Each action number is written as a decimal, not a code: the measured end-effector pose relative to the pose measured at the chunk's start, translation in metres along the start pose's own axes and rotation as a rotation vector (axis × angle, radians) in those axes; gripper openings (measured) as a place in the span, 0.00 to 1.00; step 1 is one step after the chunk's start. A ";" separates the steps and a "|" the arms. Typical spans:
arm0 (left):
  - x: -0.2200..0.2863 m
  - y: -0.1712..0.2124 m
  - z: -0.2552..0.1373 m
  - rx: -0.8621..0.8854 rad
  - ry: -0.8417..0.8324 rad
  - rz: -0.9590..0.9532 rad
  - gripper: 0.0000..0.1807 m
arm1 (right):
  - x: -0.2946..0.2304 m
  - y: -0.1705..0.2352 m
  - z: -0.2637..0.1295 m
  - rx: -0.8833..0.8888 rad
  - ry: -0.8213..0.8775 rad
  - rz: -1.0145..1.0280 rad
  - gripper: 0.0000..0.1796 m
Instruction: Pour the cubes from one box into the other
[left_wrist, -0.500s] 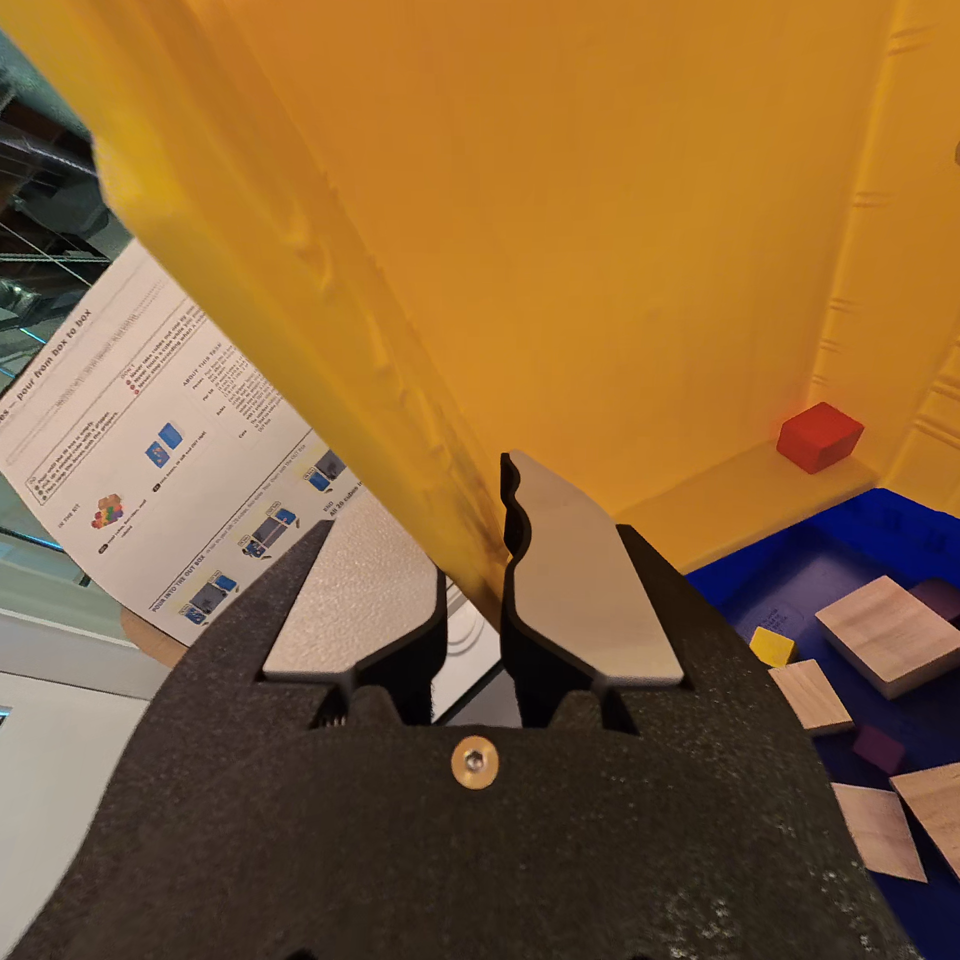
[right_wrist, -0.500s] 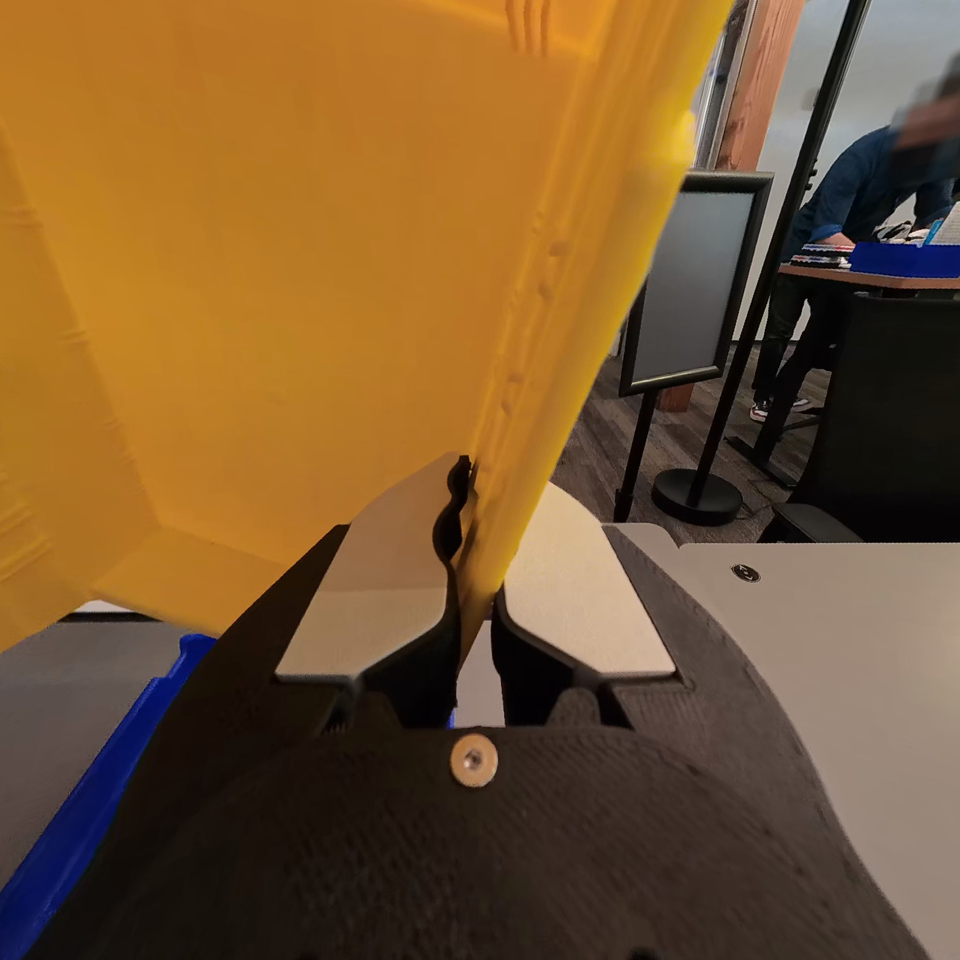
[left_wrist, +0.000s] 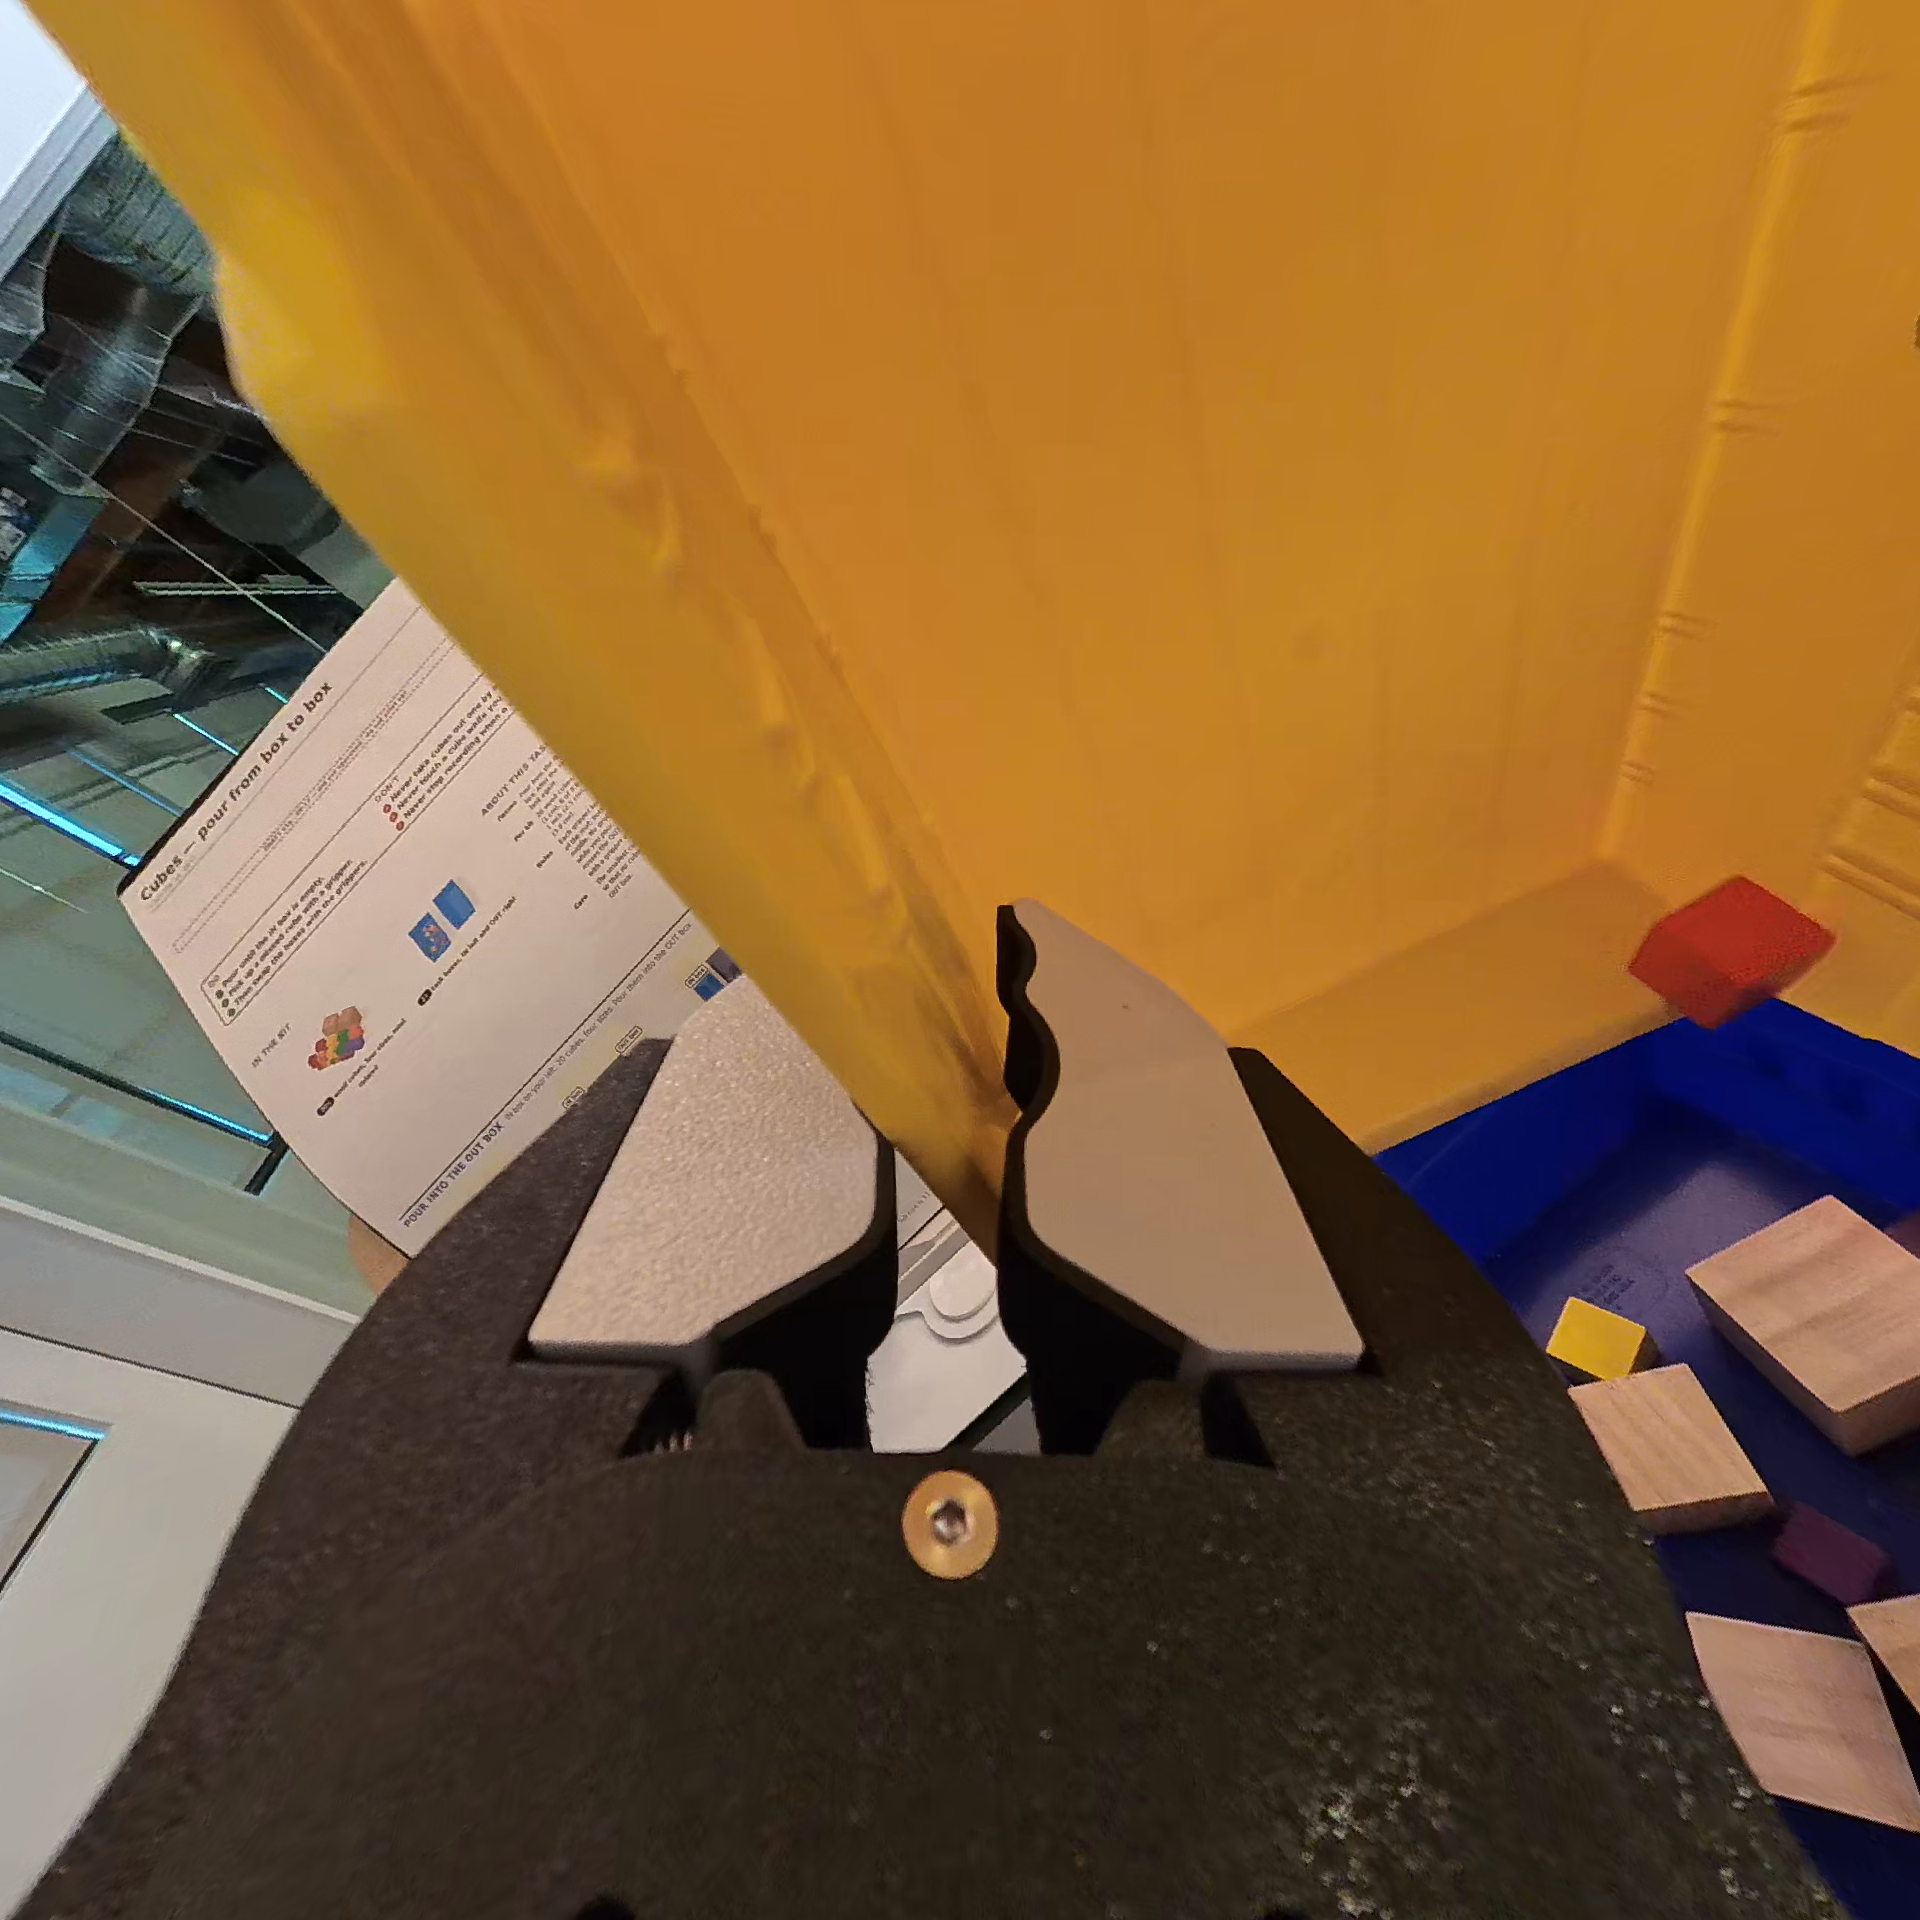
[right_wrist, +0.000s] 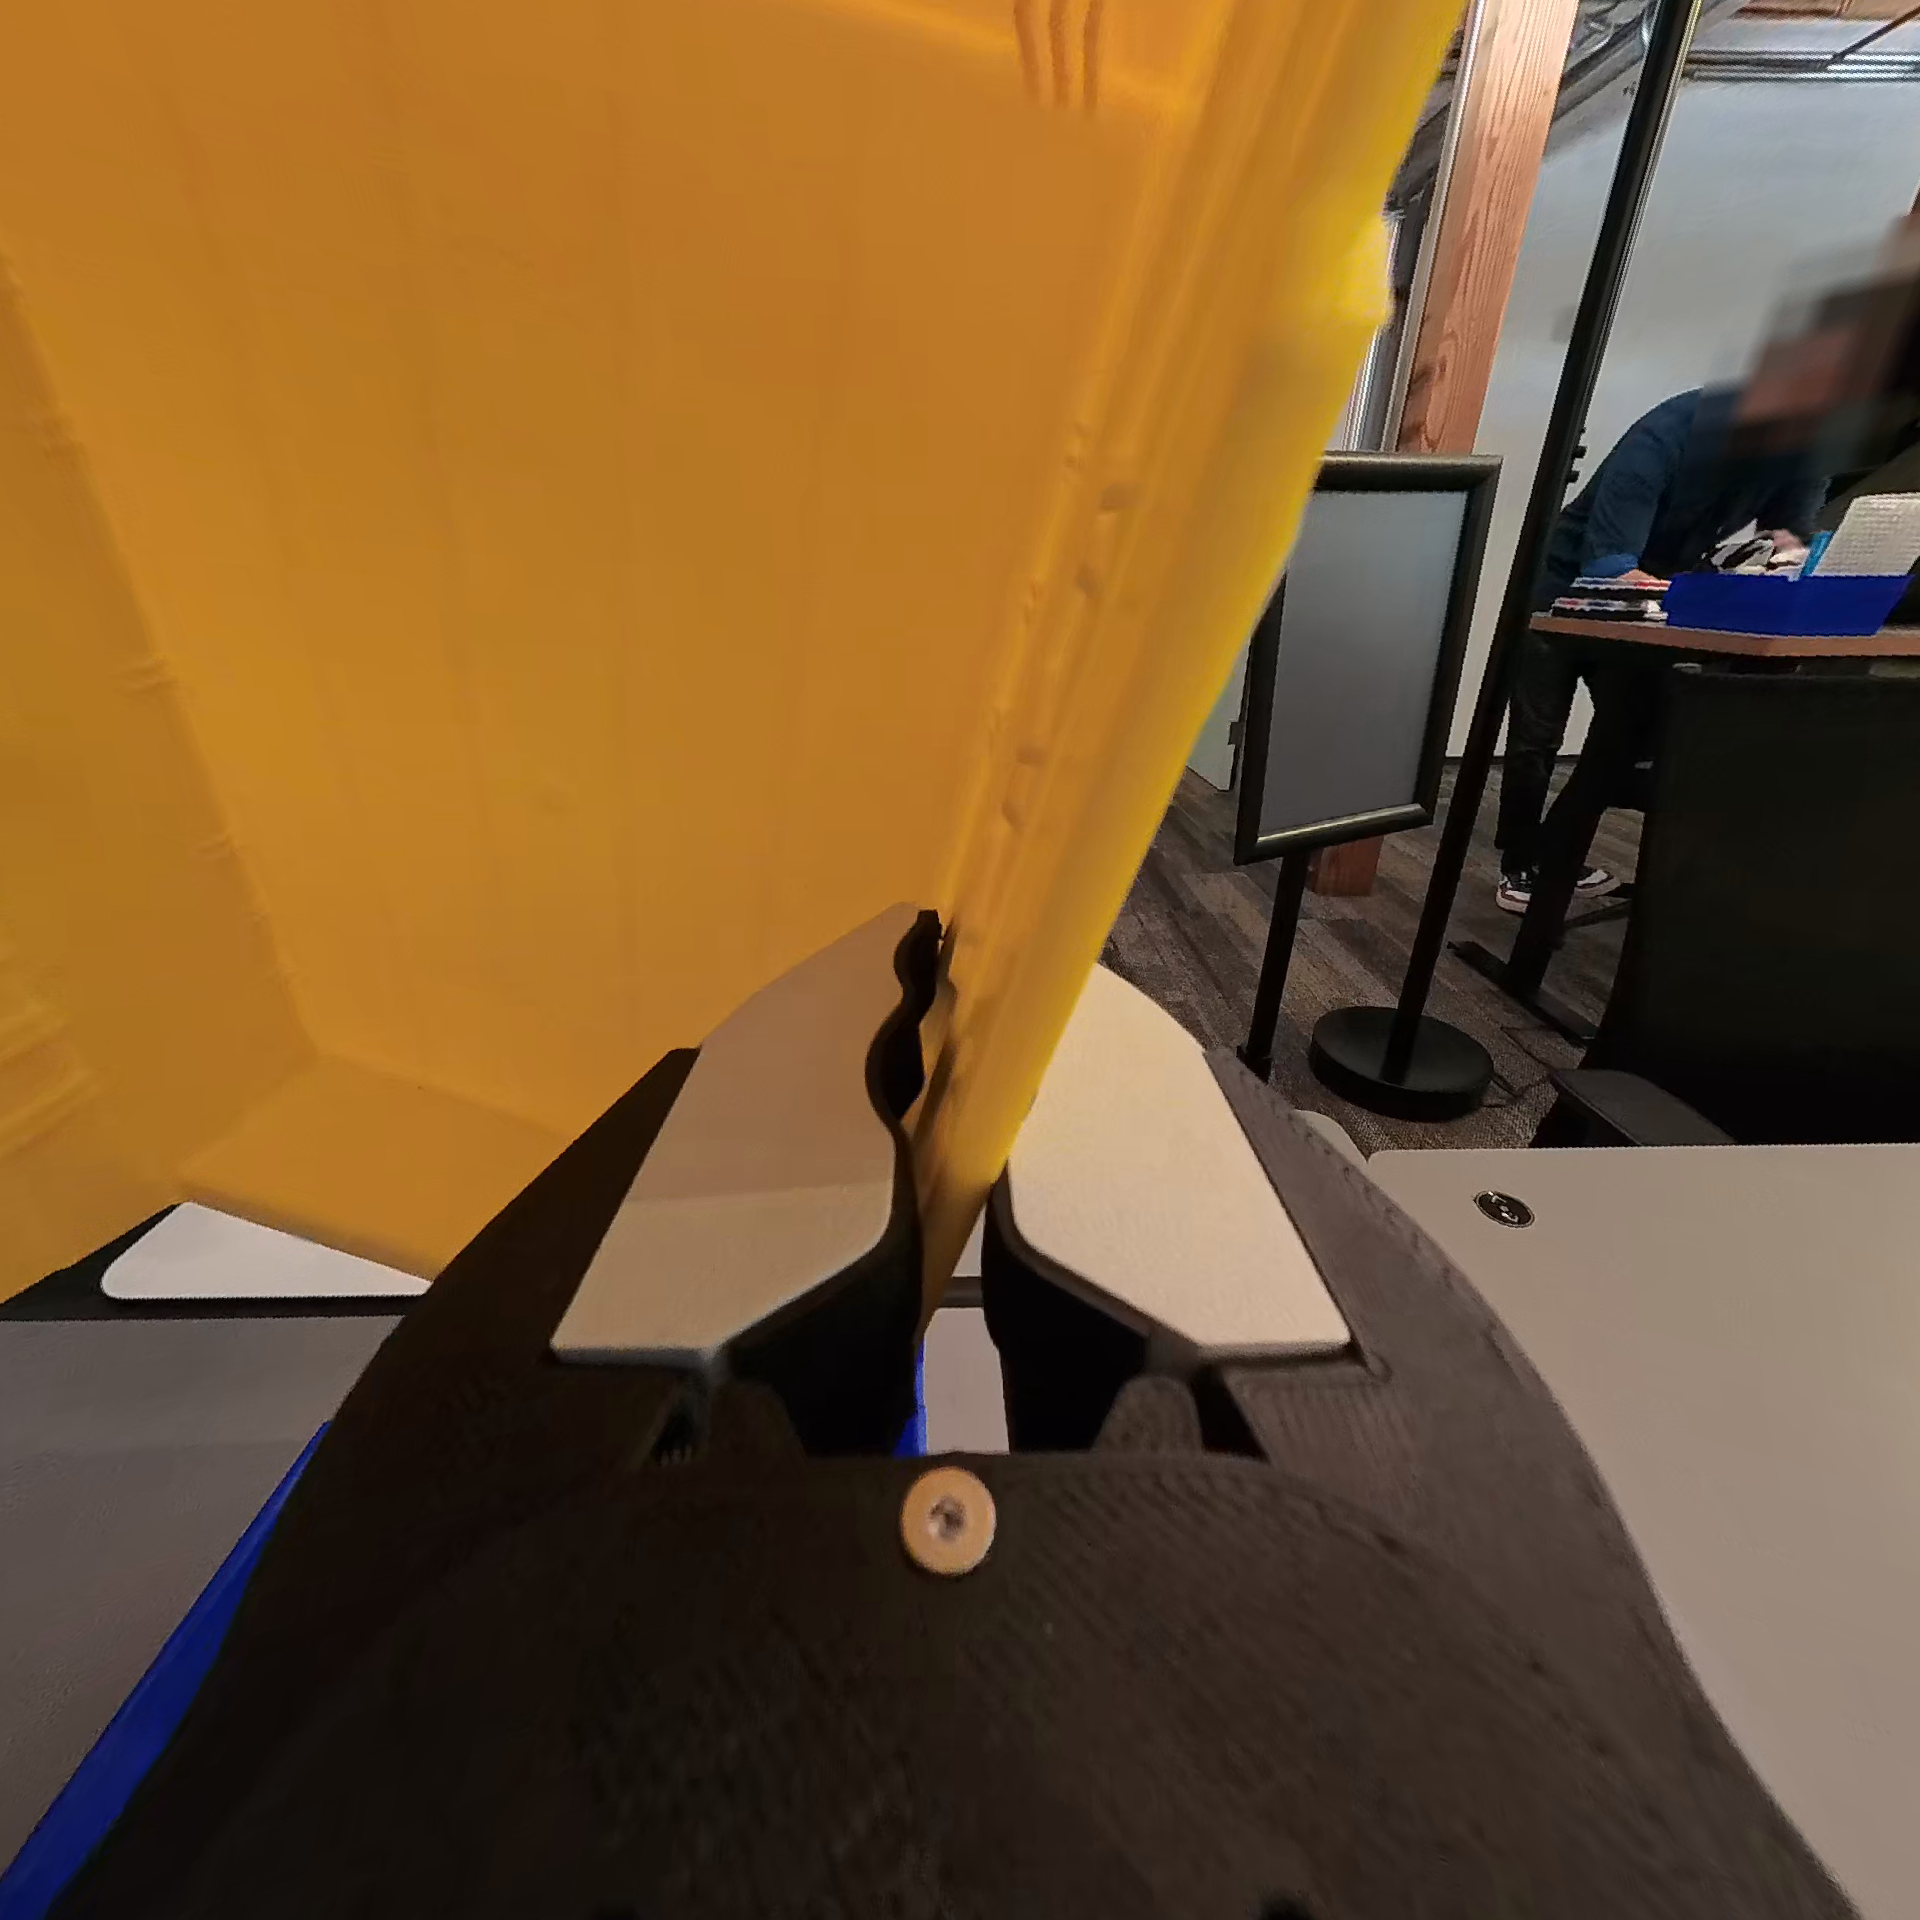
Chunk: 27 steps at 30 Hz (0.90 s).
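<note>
A yellow box (left_wrist: 1195, 468) is held tilted steeply, its open side toward me. My left gripper (left_wrist: 961, 997) is shut on its left wall; my right gripper (right_wrist: 951, 997) is shut on its right wall (right_wrist: 1091, 831). A red cube (left_wrist: 1730, 961) sits at the yellow box's lower rim, over the blue box (left_wrist: 1621, 1153). The blue box lies below at the right in the left wrist view and holds several wooden blocks (left_wrist: 1829, 1320), a small yellow cube (left_wrist: 1600, 1340) and a purple cube (left_wrist: 1834, 1553). Its blue edge (right_wrist: 156, 1704) shows at lower left in the right wrist view.
A printed instruction sheet (left_wrist: 416, 914) stands behind the yellow box at the left. The grey tabletop (right_wrist: 1714, 1403) extends to the right. Beyond the table are a framed sign on a stand (right_wrist: 1351, 665), a black pole (right_wrist: 1538, 540) and a seated person (right_wrist: 1683, 540) at another desk.
The red cube has slid from the yellow box's inner corner to its lower rim, over the blue box. The yellow box has tipped a little further. Both grips hold.
</note>
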<state>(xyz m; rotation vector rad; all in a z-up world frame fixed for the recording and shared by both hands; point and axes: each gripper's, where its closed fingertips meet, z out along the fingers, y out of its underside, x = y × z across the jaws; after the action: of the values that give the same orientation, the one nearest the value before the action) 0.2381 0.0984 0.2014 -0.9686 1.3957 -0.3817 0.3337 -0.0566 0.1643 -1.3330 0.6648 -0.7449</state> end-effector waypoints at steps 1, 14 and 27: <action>0.000 0.000 0.000 0.001 -0.002 0.002 0.09 | 0.000 0.000 0.000 0.000 0.000 0.001 0.03; 0.008 0.016 -0.005 -0.063 0.049 -0.025 0.13 | -0.005 0.005 -0.002 -0.082 -0.050 0.006 0.03; 0.082 -0.042 0.027 -0.312 0.687 -0.291 0.29 | 0.085 -0.027 0.047 -0.756 -0.049 0.115 0.03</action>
<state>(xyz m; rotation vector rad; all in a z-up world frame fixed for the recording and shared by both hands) 0.2922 0.0231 0.1767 -1.3799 1.9761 -0.7819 0.4197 -0.0980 0.1969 -1.9668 1.0298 -0.3639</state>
